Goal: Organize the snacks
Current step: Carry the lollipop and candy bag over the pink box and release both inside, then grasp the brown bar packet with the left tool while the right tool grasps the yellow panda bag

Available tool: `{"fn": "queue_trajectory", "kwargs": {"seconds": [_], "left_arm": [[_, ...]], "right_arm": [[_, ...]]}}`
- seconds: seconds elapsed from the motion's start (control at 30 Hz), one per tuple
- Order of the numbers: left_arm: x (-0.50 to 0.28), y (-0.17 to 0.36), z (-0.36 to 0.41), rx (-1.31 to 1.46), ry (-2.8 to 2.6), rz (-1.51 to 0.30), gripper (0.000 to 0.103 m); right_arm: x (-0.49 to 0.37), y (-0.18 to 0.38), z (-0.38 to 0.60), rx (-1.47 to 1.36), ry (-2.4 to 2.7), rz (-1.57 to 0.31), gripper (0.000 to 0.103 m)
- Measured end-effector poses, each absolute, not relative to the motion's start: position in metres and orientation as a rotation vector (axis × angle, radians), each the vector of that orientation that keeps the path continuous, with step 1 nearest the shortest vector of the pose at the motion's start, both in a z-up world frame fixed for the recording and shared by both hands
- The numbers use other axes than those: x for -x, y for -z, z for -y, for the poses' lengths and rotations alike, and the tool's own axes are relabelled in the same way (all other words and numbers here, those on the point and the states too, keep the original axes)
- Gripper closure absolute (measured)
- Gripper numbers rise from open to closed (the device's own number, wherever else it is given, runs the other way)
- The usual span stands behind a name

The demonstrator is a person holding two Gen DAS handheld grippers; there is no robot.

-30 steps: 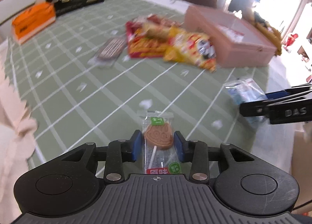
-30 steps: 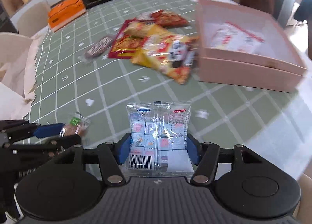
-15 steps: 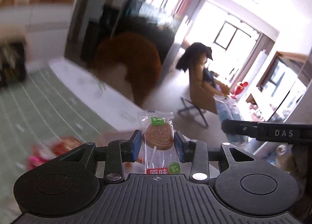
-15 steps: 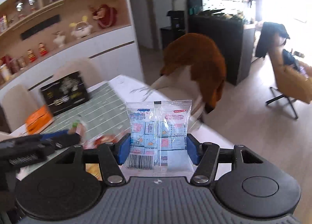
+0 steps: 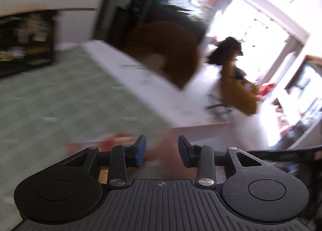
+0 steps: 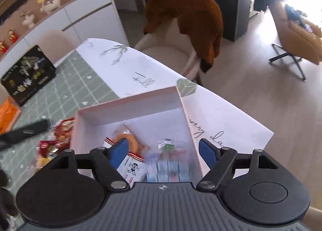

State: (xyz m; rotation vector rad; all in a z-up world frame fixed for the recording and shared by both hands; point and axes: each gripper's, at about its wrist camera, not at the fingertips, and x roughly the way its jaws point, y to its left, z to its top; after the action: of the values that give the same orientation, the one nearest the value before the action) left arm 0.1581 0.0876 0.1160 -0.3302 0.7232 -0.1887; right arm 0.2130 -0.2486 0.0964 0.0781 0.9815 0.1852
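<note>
My right gripper [image 6: 164, 150] hangs over the open pink box [image 6: 128, 106]. Its jaws are opening and the pads touch nothing. Below them the blue candy bag [image 6: 168, 168] is a blur inside the box, loose from the pads. Just beyond it lies a small green-labelled packet [image 6: 166, 146], beside a white-and-red packet [image 6: 131, 167]. My left gripper [image 5: 162, 150] is near the box's corner [image 5: 201, 130], its jaws closing slightly. No sharp packet sits in its pads, only a blurred reddish-brown smear. Its fingers [image 6: 30, 129] show as a dark streak over the snack pile [image 6: 60, 132].
The green checked cloth [image 6: 80, 86] covers the table, with a white strip along the edge by the box. A black gift box [image 6: 26, 74] and an orange box [image 6: 8, 114] stand at the far left. A chair draped in brown fur [image 6: 187, 15] stands beyond the table.
Both hands have swung across to the pink box. The right jaws have spread and the blue candy bag has dropped out. The lollipop packet no longer shows sharp between the left pads.
</note>
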Motion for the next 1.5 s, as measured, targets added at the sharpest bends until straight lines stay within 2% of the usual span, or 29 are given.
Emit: {"fn": "queue_trajectory", "kwargs": {"seconds": [0.13, 0.23, 0.5, 0.63, 0.7, 0.77, 0.83, 1.0, 1.03, 1.07, 1.13, 1.33, 1.5], "left_arm": [[-0.135, -0.088, -0.157, 0.326, 0.048, -0.830, 0.063], [-0.114, -0.070, -0.181, 0.343, 0.014, -0.869, 0.063], [-0.102, -0.053, -0.159, 0.228, 0.079, -0.936, 0.061], [-0.096, -0.053, -0.146, 0.138, 0.086, -0.940, 0.059], [-0.089, -0.053, -0.144, 0.151, 0.086, -0.940, 0.059], [-0.075, -0.053, -0.143, 0.211, 0.081, -0.937, 0.062], [-0.063, -0.053, -0.140, 0.254, 0.085, -0.943, 0.071], [-0.022, -0.051, -0.129, 0.347, 0.086, -0.965, 0.078], [-0.016, -0.051, -0.126, 0.363, 0.093, -0.971, 0.079], [-0.009, -0.049, -0.123, 0.373, 0.103, -0.975, 0.079], [0.005, -0.049, -0.117, 0.376, 0.123, -0.979, 0.079], [0.019, -0.057, -0.126, 0.431, 0.088, -0.931, 0.078], [-0.010, -0.062, -0.145, 0.483, -0.075, -0.903, 0.077]], "right_arm": [[-0.205, -0.089, 0.236, -0.063, -0.190, -0.991, 0.026], [-0.195, -0.088, 0.223, -0.059, -0.222, -1.008, 0.026], [-0.168, -0.109, 0.163, 0.045, -0.329, -1.008, 0.025], [-0.158, -0.120, 0.129, 0.122, -0.406, -0.989, 0.017], [-0.153, -0.119, 0.116, 0.132, -0.448, -1.008, 0.017], [-0.150, -0.110, 0.097, 0.145, -0.519, -1.060, 0.017], [-0.148, -0.098, 0.077, 0.176, -0.586, -1.107, 0.017], [-0.150, -0.073, 0.031, 0.306, -0.557, -1.056, 0.017], [-0.153, -0.069, 0.026, 0.307, -0.547, -1.056, 0.022], [-0.156, -0.065, 0.023, 0.299, -0.538, -1.069, 0.039], [-0.156, -0.060, 0.024, 0.246, -0.536, -1.141, 0.055], [-0.109, -0.056, 0.051, 0.182, -0.521, -1.192, 0.057], [-0.072, -0.049, 0.087, 0.147, -0.440, -1.212, 0.057]]}}
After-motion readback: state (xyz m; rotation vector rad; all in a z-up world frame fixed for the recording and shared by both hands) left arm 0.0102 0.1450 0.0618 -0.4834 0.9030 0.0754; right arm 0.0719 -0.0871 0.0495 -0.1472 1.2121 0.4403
